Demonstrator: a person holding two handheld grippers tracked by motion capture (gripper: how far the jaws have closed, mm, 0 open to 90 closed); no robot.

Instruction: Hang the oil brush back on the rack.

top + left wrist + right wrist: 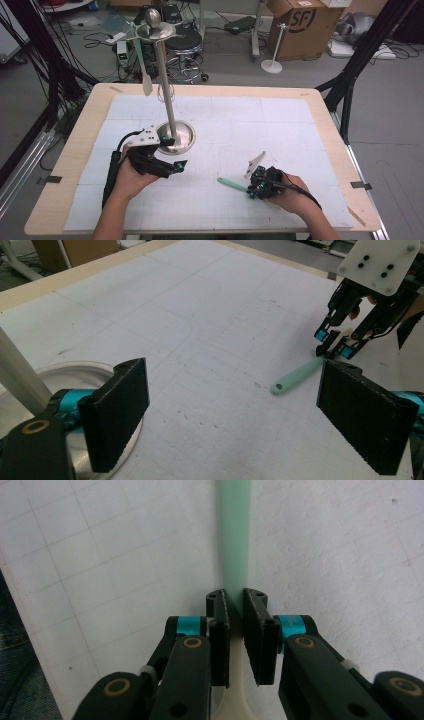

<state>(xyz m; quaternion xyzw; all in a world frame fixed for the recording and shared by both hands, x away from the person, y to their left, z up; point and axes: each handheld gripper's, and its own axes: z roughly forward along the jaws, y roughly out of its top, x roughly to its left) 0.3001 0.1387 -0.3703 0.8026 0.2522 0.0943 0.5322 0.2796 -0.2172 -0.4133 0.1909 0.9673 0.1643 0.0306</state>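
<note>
The spatula [231,183], green-handled with a pale blade, lies flat on the tabletop [280,130] at lower centre-right of the high view. The right tool [236,611] pinches it where handle meets blade, jaws pressed on both edges. The left tool [230,410] stands spread and empty at lower left, just beside the base of the metal stand [169,100], from which another spatula [141,62] hangs at upper left. Judgement: lift squarely, keep the grip firm, and carry the handle's end hole up towards a free hook.
</note>
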